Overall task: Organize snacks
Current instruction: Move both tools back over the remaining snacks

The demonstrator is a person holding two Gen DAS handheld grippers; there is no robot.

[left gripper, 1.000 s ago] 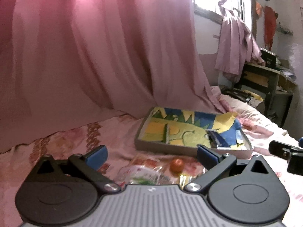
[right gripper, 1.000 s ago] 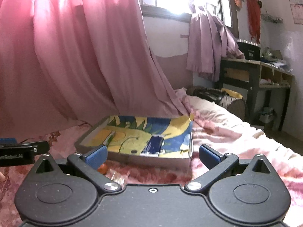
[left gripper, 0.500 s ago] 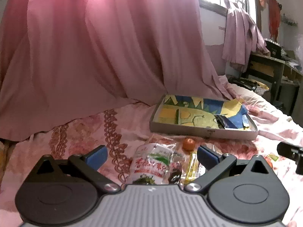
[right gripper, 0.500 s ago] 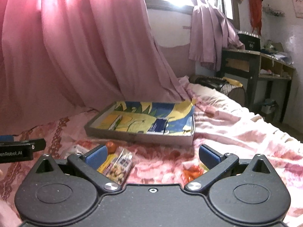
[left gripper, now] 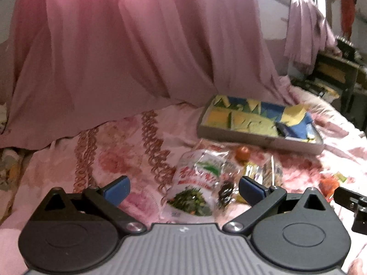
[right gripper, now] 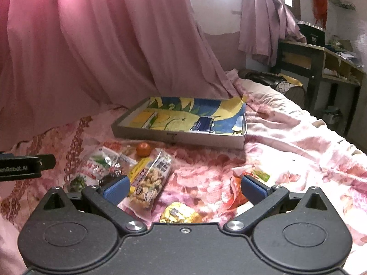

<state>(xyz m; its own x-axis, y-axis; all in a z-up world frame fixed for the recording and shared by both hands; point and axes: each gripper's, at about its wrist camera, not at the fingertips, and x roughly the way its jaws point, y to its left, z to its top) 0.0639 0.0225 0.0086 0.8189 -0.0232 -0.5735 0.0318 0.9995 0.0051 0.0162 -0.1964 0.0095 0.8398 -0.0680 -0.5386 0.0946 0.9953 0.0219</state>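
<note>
Both claws have dipped toward the bed since a second ago, so the snack pile that sat half hidden under the tray's near wall now lies in plain view. I have the left claw (left gripper: 183, 190) spread wide and holding nothing, hovering over the pink floral bedspread (left gripper: 110, 155); between its blue pads (left gripper: 115, 189) I see the clear bag with green and red print (left gripper: 195, 183), its near end close to the claw body. The right claw (right gripper: 184, 188) is equally wide and empty, and its left pad sits just over the near corner of the bag of nuts (right gripper: 152, 181). A yellow packet (right gripper: 137, 171) lies against that bag's left side, and a gold-wrapped sweet (right gripper: 180, 213) rests on the bedspread just ahead of the right claw's body. An orange-red wrapper (right gripper: 238, 190) and a small green-labelled one (right gripper: 260, 173) lie near the right pad. Farther out, a small orange fruit (right gripper: 143, 148) sits just short of the tray (right gripper: 174, 137), a shallow grey-walled box lined with yellow and blue paper and holding a dark blue packet (right gripper: 203, 123). Between the pile and the tray's near wall runs a narrow strip of bare bedspread; to the right the bed is open. A pink curtain (right gripper: 91, 45) closes off the far edge.
</note>
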